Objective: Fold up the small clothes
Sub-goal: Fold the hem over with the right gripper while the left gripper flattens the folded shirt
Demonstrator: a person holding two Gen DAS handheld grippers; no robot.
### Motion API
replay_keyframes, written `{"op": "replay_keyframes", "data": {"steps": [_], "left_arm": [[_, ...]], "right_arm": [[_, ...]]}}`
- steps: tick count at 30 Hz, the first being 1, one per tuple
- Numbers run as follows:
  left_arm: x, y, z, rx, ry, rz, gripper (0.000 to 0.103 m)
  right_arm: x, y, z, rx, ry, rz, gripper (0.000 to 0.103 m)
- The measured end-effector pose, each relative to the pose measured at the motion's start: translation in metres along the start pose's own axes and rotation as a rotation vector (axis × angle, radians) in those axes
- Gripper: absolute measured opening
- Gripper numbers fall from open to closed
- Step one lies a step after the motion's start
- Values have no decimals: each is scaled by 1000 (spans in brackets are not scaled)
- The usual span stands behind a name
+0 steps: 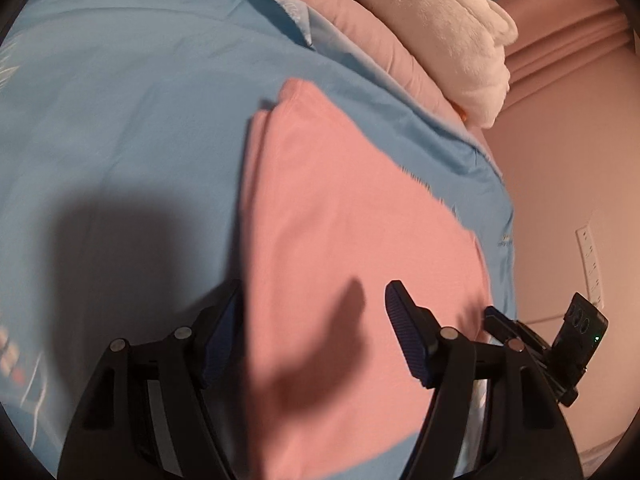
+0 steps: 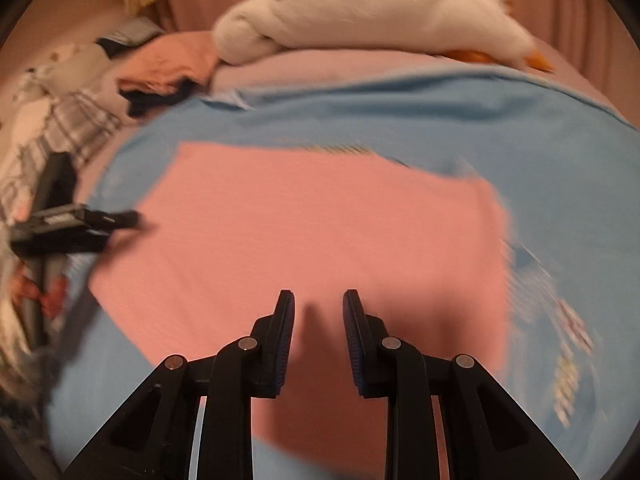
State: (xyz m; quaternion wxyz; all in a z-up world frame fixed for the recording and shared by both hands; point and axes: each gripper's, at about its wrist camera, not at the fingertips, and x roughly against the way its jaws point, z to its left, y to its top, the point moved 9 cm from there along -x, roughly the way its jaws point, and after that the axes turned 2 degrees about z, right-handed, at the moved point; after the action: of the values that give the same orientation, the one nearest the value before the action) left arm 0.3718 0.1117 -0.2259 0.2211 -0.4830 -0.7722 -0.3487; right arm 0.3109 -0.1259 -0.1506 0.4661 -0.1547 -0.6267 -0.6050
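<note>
Pink garment (image 2: 312, 232) flat on blue sheet (image 2: 400, 120), both jaws spread (clothes pile (image 2: 168, 68) only in right view)

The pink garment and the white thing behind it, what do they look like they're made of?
Pink garment: seemingly thin matte knit, maybe cotton; it lies flat with soft folded edges and no sheen.
White plush toy: fluffy pile fabric, probably synthetic; fuzzy nap, rounded stuffed bulges.

The folded garment (image 2: 304, 236) lies on the sheet (image 2: 520, 128), the plush toy (image 2: 376, 12) behind it.
</note>
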Motion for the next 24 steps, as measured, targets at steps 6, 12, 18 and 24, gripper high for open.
{"op": "replay_keyframes", "data": {"steps": [6,12,18,24], "left_arm": [[-17,17,2,44,16,21,27],[-7,18,-13,4,86,-4,18],[15,21,-77,-111,63,-43,18],[3,7,-156,-236,66,-20,17]], "right_arm": [[-66,45,34,-7,55,31,19],[-100,36,60,43,-15,87,19],[-68,34,36,-166,179,37,19],[-36,20,0,-523,503,-67,47]]}}
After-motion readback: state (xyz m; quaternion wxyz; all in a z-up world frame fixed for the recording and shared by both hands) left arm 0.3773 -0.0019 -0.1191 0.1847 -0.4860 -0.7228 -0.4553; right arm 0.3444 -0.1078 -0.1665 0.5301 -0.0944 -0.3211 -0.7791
